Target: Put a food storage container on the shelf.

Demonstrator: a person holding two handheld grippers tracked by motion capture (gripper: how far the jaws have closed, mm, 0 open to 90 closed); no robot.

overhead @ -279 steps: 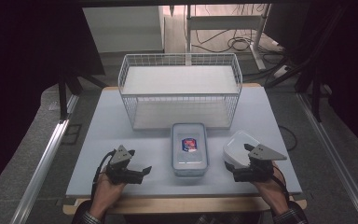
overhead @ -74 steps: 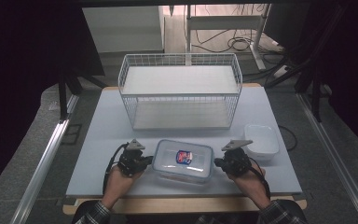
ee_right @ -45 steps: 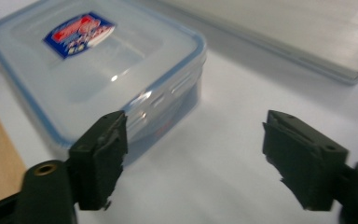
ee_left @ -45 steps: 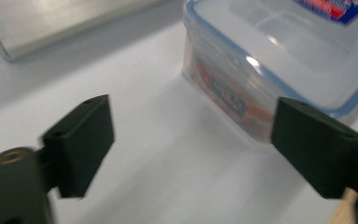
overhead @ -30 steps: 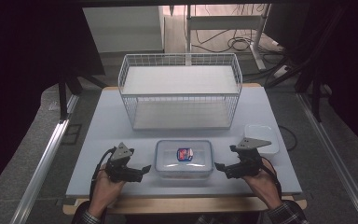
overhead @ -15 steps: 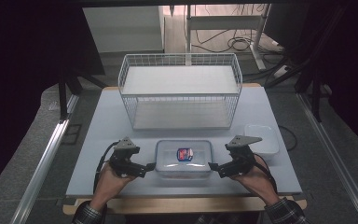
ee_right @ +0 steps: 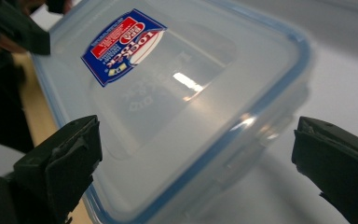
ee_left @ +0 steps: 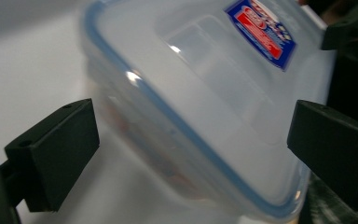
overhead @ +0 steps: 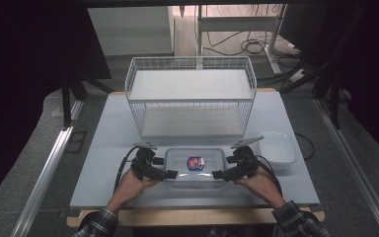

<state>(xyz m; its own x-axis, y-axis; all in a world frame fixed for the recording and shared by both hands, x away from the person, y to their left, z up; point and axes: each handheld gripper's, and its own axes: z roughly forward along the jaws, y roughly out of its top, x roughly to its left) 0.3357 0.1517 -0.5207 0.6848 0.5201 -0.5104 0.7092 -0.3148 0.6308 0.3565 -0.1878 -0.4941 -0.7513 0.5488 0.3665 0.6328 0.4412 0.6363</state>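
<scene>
A clear plastic box with a blue-rimmed lid and a red and blue label lies crosswise near the table's front edge. My left gripper stands open at the box's left end. In the left gripper view its jaws straddle a corner of the box without touching it. My right gripper is open at the right end. The right gripper view puts the box between its spread jaws, with gaps on both sides.
A white wire basket stands at the back of the pale table. A white plastic tub sits just right of my right hand. The table's wooden front edge runs close behind the hands.
Over the last second both grippers have moved inward to the box's two ends. The box itself has stayed put. Much earlier it lay lengthwise and the white tub sat under my right gripper.
</scene>
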